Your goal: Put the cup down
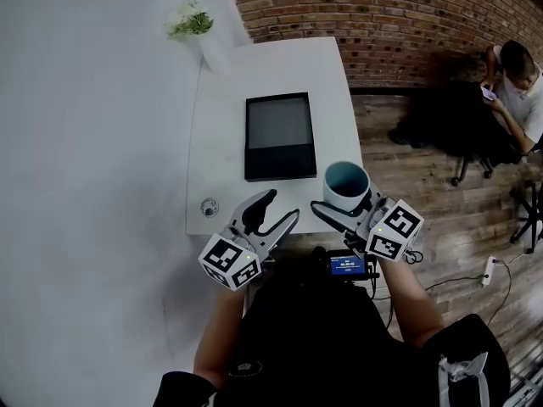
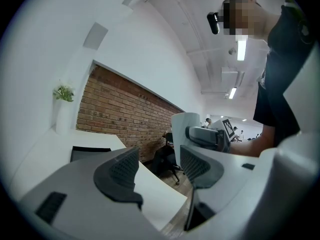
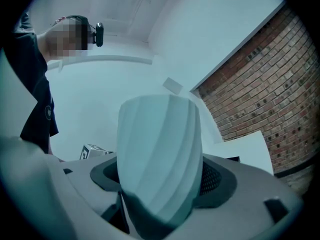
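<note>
A white ribbed cup [image 1: 346,185] with a teal inside is held upright over the table's near right corner, and my right gripper [image 1: 346,209] is shut on its sides. In the right gripper view the cup [image 3: 160,154] fills the space between both dark pads. My left gripper [image 1: 273,209] hovers open and empty just left of it, over the near edge of the white table [image 1: 222,155]. From the left gripper view, the cup [image 2: 184,129] shows beyond the open fingers [image 2: 122,171].
A black tablet-like device [image 1: 279,136] lies flat in the table's middle. A white vase with green and white flowers [image 1: 199,30] stands at the far left corner, and a small round object [image 1: 209,207] lies near the front left edge. A brick wall stands behind; a person sits at the far right.
</note>
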